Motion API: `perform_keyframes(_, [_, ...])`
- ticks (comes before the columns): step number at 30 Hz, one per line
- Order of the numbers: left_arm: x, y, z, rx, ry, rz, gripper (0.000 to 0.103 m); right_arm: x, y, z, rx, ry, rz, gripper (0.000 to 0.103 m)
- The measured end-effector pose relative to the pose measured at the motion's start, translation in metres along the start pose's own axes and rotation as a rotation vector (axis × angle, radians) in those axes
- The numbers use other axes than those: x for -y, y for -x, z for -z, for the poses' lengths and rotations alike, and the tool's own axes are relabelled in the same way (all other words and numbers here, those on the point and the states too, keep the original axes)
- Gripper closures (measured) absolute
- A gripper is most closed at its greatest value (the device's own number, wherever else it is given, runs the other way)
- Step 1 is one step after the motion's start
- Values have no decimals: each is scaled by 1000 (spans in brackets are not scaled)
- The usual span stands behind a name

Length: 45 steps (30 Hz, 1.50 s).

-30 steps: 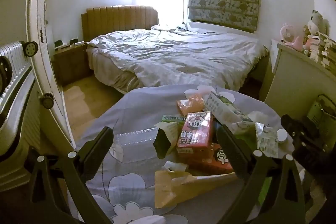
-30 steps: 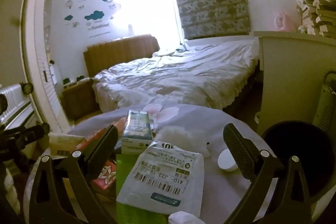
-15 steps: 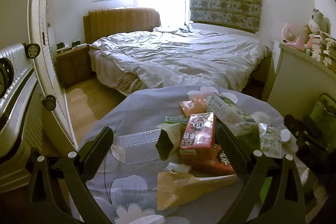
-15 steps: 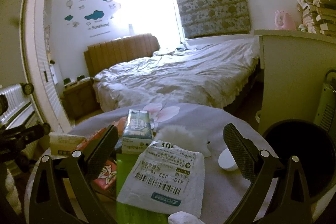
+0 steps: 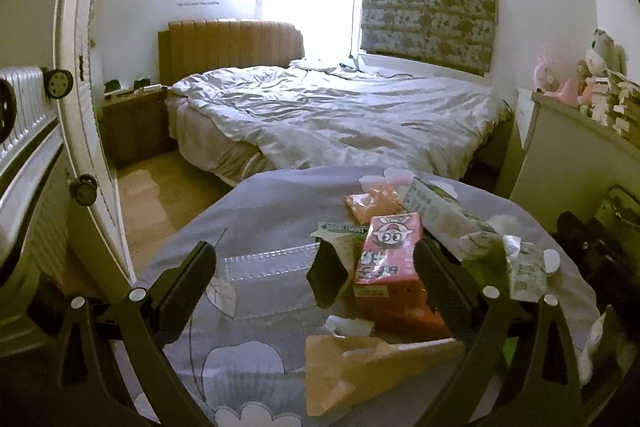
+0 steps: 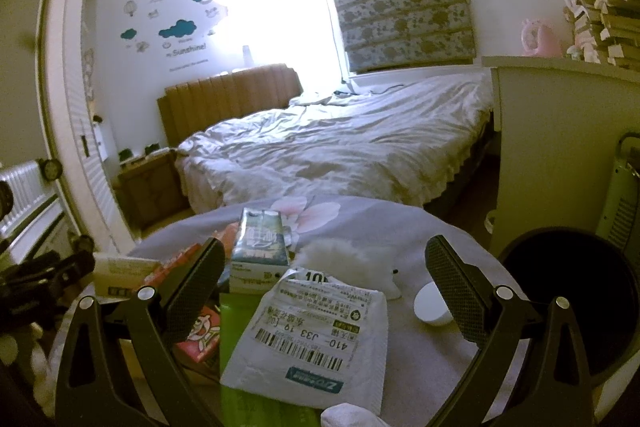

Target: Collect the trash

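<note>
A heap of litter, with a red cartoon carton [image 5: 387, 255] and a white labelled mailer bag [image 6: 320, 331], lies on the flower-cloth counter [image 5: 256, 211] beneath both released, empty hand-held grippers [image 5: 316, 287] [image 6: 326, 287], scarcely shifted since before.

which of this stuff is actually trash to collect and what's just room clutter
For the job:
white shipping bag
pink drink carton
teal carton
clear plastic tray
tan paper bag
gum pack
black bin
left gripper and right gripper, both open

Just lying about:
bed
nightstand
book stack
</note>
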<state>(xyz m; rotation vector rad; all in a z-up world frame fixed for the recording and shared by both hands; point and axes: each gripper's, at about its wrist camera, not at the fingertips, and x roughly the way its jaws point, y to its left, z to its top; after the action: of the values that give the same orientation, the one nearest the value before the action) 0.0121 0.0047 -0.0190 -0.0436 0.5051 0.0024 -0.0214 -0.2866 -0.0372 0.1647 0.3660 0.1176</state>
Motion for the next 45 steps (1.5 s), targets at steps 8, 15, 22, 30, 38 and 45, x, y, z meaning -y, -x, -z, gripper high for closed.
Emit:
perform_keyframes(8, [-3,-9,11,15,6,-20,5,0,1,0,-1,4,2,4])
perform_keyframes(15, [-4,-9,10,42,-1,-26,5,3,4,-4,0,13,7,4])
perform_keyframes(22, [-4,-12,12,37,5,-23,5,2,4,-5,-5,17,8,4])
perform_keyframes(30, [-6,-14,14,31,6,-26,5,2,4,-5,-4,16,7,4])
perform_keyframes(38, [-8,-13,14,31,8,-24,5,3,4,-5,-5,18,8,4])
perform_keyframes(45, [-7,-13,14,31,11,-24,5,3,4,-5,-5,19,8,4])
